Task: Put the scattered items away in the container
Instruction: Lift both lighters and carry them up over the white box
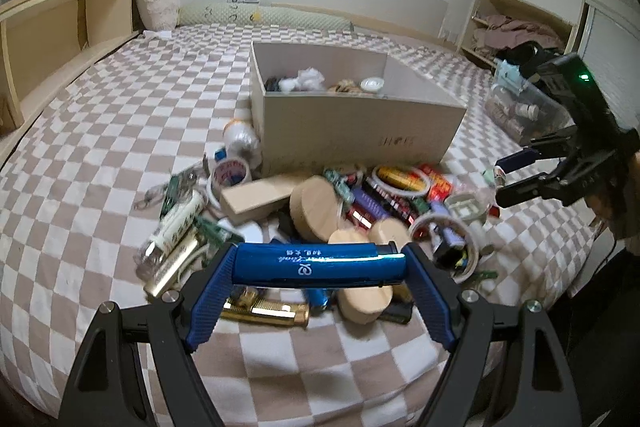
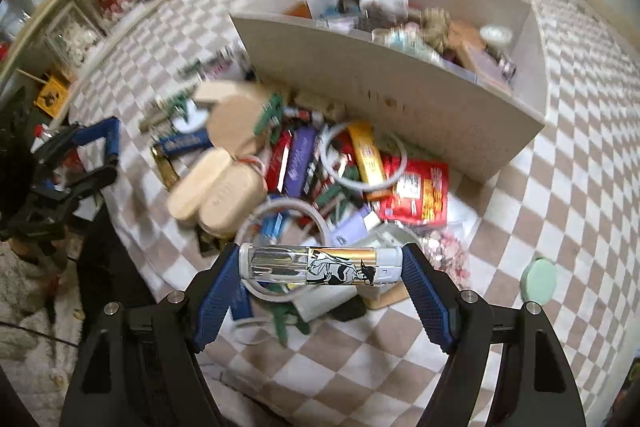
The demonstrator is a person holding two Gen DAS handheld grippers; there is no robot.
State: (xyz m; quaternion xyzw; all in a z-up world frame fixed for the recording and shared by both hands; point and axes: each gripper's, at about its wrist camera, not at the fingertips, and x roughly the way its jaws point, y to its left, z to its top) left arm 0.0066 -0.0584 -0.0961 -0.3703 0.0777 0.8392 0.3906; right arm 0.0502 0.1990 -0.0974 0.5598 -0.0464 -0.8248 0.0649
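Observation:
My left gripper (image 1: 318, 267) is shut endwise on a glossy blue tube (image 1: 316, 265) with pale lettering, held crosswise above the pile. My right gripper (image 2: 320, 265) is shut endwise on a silver and gold tube (image 2: 320, 264) with a cartoon figure on it. Below both lies a heap of scattered items (image 1: 352, 203): wooden discs, tape rolls, red and purple packets, gold bars. The grey cardboard box (image 1: 360, 131) stands just behind the heap, open, with several things inside. In the right wrist view the box (image 2: 420, 107) is ahead and the left gripper (image 2: 102, 155) shows at the left edge.
Everything lies on a bed with a brown and white checked cover (image 1: 120, 131). A wooden shelf (image 1: 48, 27) runs along the left. A clear plastic tub (image 1: 520, 107) sits at the right. A green round lid (image 2: 539, 281) lies apart on the cover.

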